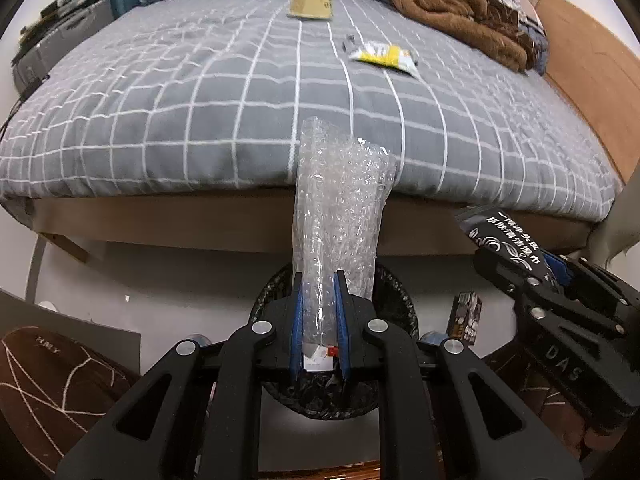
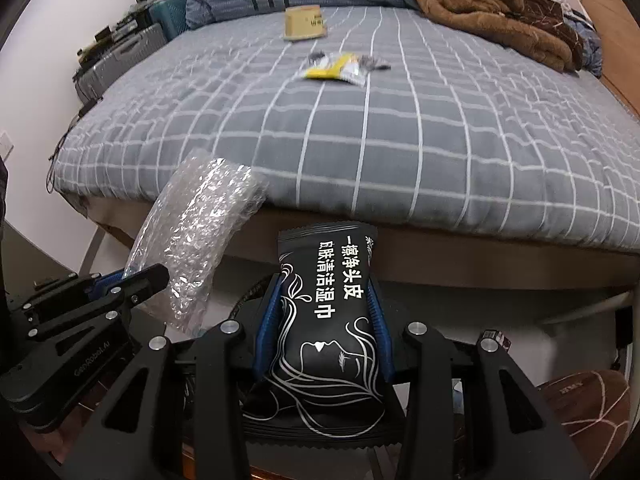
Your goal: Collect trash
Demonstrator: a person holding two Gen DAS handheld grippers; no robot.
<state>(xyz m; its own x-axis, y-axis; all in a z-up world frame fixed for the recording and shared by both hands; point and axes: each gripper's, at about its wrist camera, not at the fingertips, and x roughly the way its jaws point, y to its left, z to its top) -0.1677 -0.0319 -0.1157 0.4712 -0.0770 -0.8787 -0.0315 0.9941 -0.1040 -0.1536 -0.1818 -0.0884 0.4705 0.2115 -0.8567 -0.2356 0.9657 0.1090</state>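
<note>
My left gripper is shut on a clear bubble-wrap bag, which stands up from between its blue pads. Directly below it sits a round bin lined with a black bag. My right gripper is shut on a black wet-wipe packet printed with white writing and a line drawing. In the left wrist view the right gripper and its black packet appear at the right. In the right wrist view the left gripper and its bubble wrap show at the left.
A bed with a grey checked cover fills the background. On it lie a yellow and white wrapper, a tan cardboard piece and a brown blanket. Brown slippers and a small dark box rest on the floor.
</note>
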